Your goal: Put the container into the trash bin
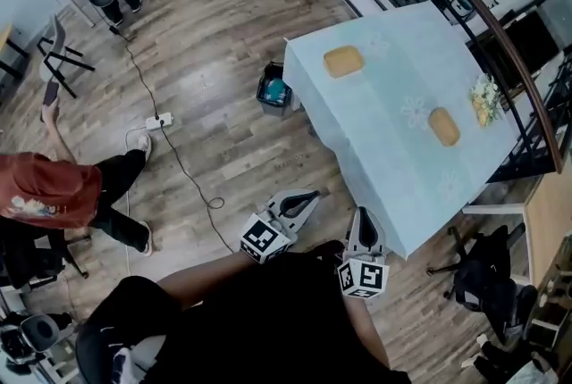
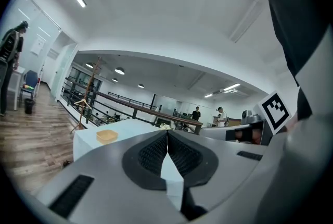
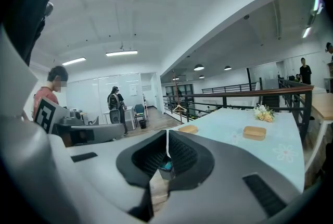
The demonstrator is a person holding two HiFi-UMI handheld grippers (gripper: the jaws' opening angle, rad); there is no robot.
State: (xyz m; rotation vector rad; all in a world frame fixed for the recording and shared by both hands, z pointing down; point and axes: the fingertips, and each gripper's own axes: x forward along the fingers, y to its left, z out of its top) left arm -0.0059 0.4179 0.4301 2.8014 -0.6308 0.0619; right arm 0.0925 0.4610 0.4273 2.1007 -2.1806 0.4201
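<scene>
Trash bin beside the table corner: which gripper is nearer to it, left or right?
Left. In the head view the left gripper lies below the trash bin, apart from it; the right gripper lies farther off, by the table edge.

We observe wood-plank flooring (image 1: 223,61) below the right claw (image 1: 361,214). Directly ahead of it stands a pale-blue table (image 1: 384,96); a dark railing (image 3: 270,91) runs beyond. Strip lights (image 3: 121,53) illuminate the white ceiling (image 3: 171,4).

head view: overhead, steeply down onto table (image 1: 384,123) | left gripper view: low, level, facing table corner | right gripper view: low, along table edge | shared: table; trash bin (image 1: 274,93) in head and right
</scene>
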